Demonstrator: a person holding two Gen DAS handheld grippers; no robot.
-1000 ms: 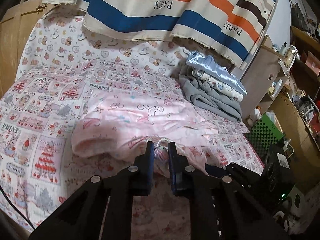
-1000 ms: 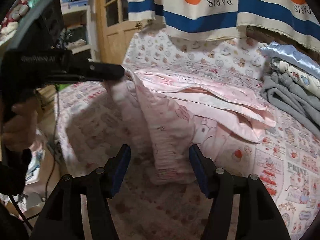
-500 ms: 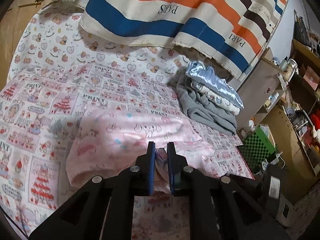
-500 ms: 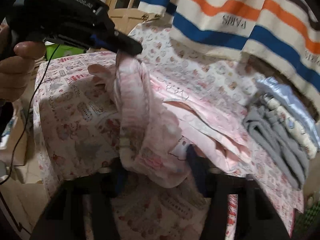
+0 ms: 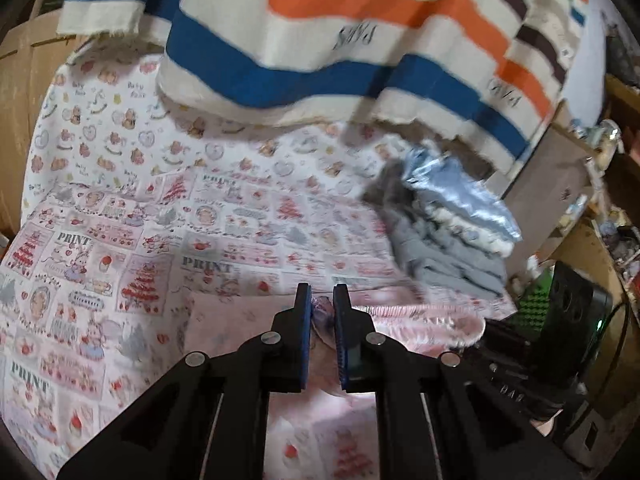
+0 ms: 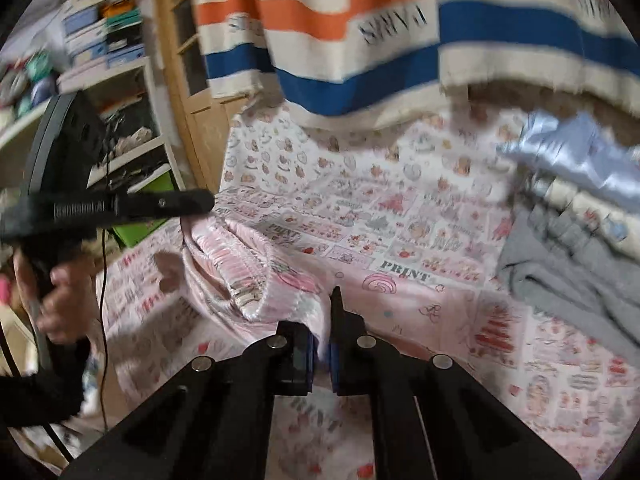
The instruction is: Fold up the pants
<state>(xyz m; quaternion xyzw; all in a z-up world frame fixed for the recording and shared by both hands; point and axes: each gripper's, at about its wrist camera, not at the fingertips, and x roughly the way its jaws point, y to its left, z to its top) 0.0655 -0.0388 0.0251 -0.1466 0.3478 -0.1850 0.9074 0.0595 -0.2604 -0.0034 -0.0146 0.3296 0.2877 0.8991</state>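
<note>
The pink printed pants hang between my two grippers above the patterned bed sheet. My left gripper is shut on a bunched part of the waistband. In the right wrist view the left gripper holds the pants' elastic waistband up at the left. My right gripper is shut on the pink fabric further along the same edge. The rest of the pants lies on the bed.
A stack of folded clothes, grey with pale blue satin on top, sits at the right of the bed, and shows in the right wrist view. A striped cloth hangs behind. Shelves stand at the left.
My right gripper has closed on the pink fabric; it was open a second ago. Both grippers have lifted the waistband edge and moved it up the bed. The left stays shut.
</note>
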